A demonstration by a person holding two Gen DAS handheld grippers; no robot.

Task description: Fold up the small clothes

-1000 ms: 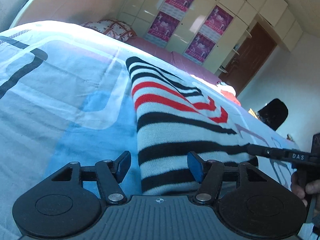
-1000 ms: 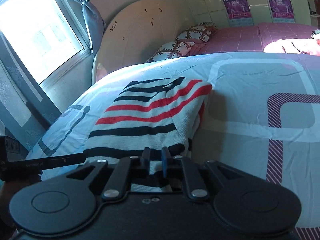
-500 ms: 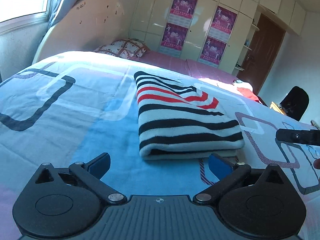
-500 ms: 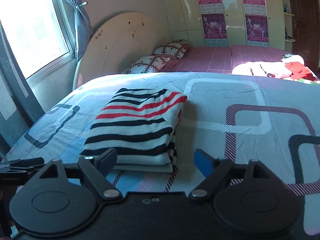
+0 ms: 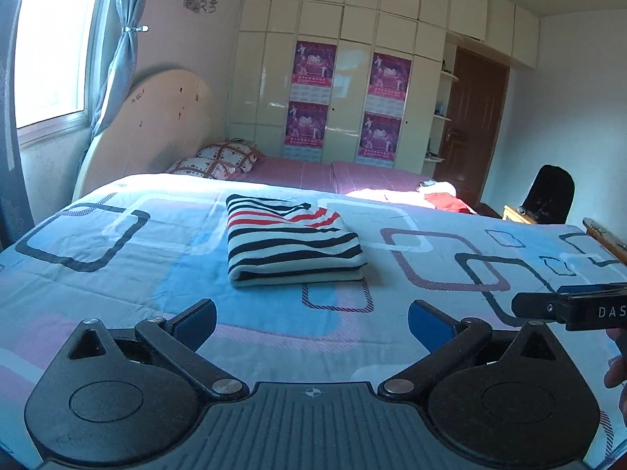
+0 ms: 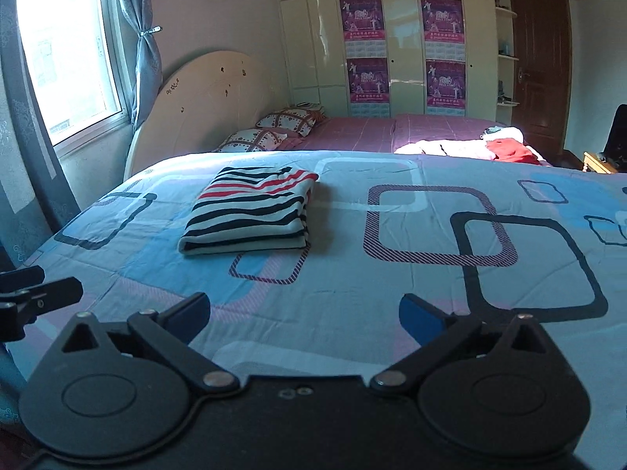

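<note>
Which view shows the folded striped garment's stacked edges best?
The right wrist view: the striped garment shows both its rounded front fold and its layered right side. The left wrist view shows the garment more head-on, mostly top and front fold.

Left tool (image 5: pixel 312 319): black linkage arms, blue fingertip pads (image 5: pixel 425 320), silver pivot screws, ribbed grey housing with crosshair mark; right tool (image 6: pixel 305 313): matching black body, blue pads, white "DAS" lettering; bare-skinned fingers (image 5: pixel 616 372).

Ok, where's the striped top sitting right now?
The folded striped top lies flat on the patterned bedspread, centre in the left wrist view and left of centre in the right wrist view, ahead of both open claws, touching neither.
</note>
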